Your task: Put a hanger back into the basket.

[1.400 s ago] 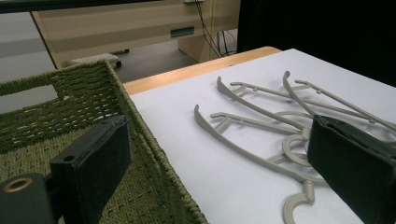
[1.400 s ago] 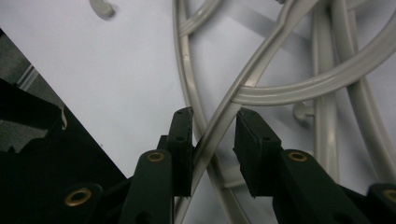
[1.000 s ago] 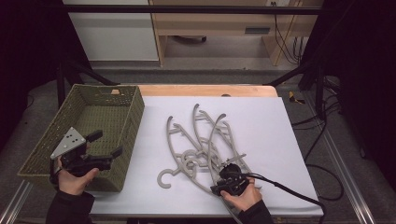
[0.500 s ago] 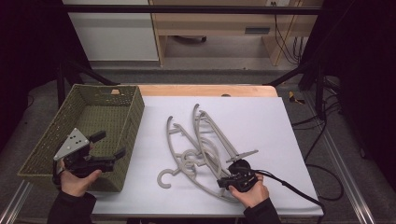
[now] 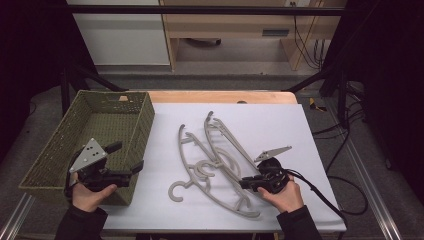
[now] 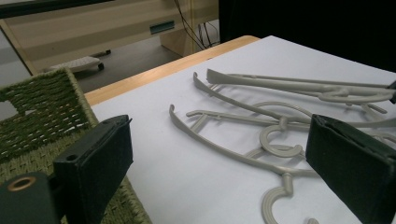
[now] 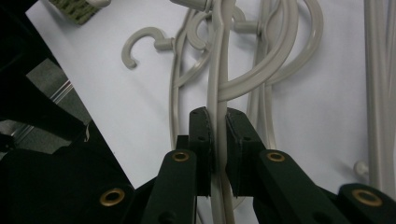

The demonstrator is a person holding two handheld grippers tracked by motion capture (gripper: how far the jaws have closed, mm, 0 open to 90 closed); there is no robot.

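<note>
On the white table cover (image 5: 280, 125) lies a tangle of smooth grey plastic hangers (image 5: 210, 160), long arms running toward the far edge, hooks curling near. The right gripper (image 5: 248, 183) is clamped on one hanger's thin bar; the left gripper (image 5: 127, 157) gapes beside the woven green basket (image 5: 50, 155).

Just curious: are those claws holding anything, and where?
The right gripper pinches a grey hanger by one thin arm; the left gripper holds nothing.

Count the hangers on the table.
3: left hanger, hook nearest the person; middle hanger; right hanger, held by the right gripper. The tangle may hide another.
</note>
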